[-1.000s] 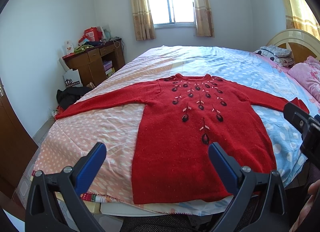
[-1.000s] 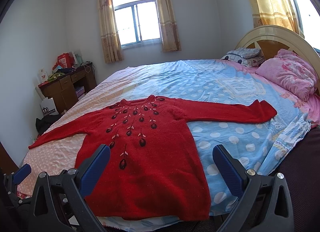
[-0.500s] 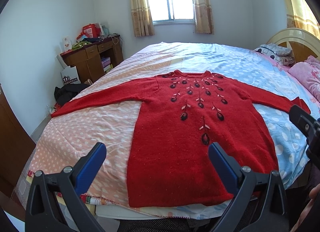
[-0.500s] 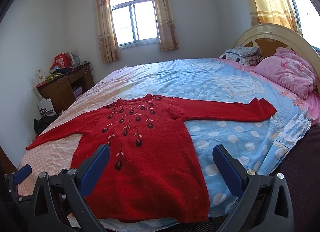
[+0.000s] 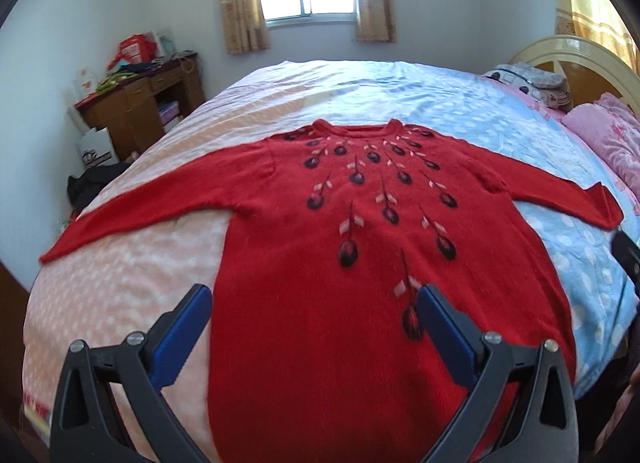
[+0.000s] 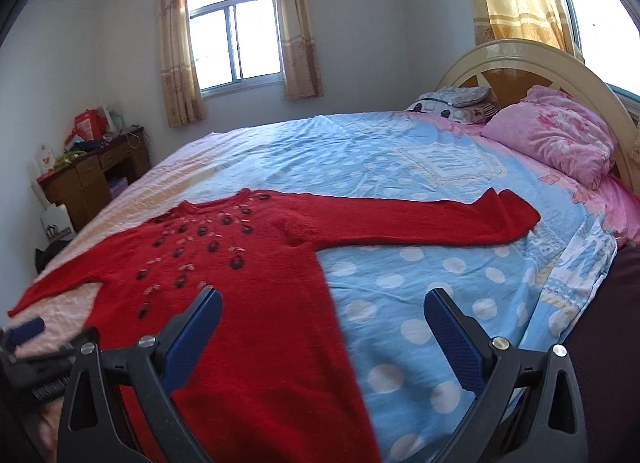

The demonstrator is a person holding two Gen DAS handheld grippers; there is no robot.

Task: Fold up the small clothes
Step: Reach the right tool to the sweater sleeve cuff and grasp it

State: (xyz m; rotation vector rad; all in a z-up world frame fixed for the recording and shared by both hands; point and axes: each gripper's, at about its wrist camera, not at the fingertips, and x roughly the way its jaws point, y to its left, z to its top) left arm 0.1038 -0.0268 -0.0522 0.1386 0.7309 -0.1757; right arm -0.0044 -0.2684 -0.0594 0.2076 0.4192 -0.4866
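A red knit sweater lies spread flat on the bed; the left tool and right tool hover above it, jaws wide apart, empty.

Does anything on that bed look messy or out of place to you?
Nothing stands out. The red sweater lies flat on the bed, front up, both sleeves spread wide. Both tools, left and right, hover open above it, touching nothing.
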